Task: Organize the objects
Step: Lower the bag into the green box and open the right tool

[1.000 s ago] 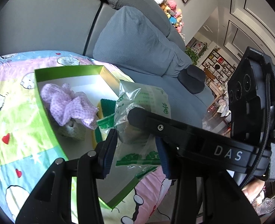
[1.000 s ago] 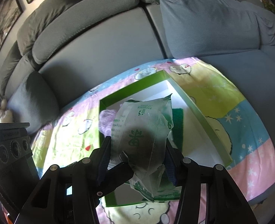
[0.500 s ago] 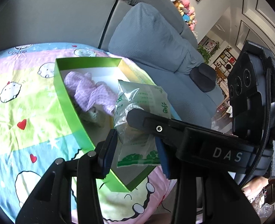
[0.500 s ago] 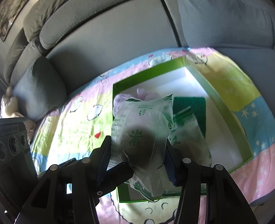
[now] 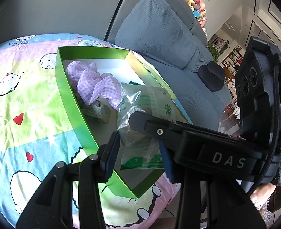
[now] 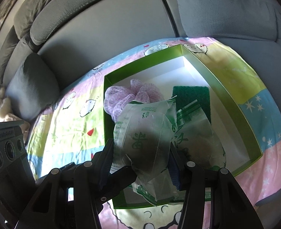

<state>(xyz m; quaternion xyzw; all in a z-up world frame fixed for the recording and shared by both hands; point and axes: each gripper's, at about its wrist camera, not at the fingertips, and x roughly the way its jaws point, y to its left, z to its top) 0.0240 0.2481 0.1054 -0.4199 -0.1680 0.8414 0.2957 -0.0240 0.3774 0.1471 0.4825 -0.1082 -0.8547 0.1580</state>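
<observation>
Half a second on: drawn back from green box, right gripper still pinching bag above it — left gripper spread — release still to do.

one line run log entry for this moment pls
phase: placing | right gripper: shut on clear packet, above green box | left gripper: open, empty | in box: purple cloth, green pad, second packet
</observation>
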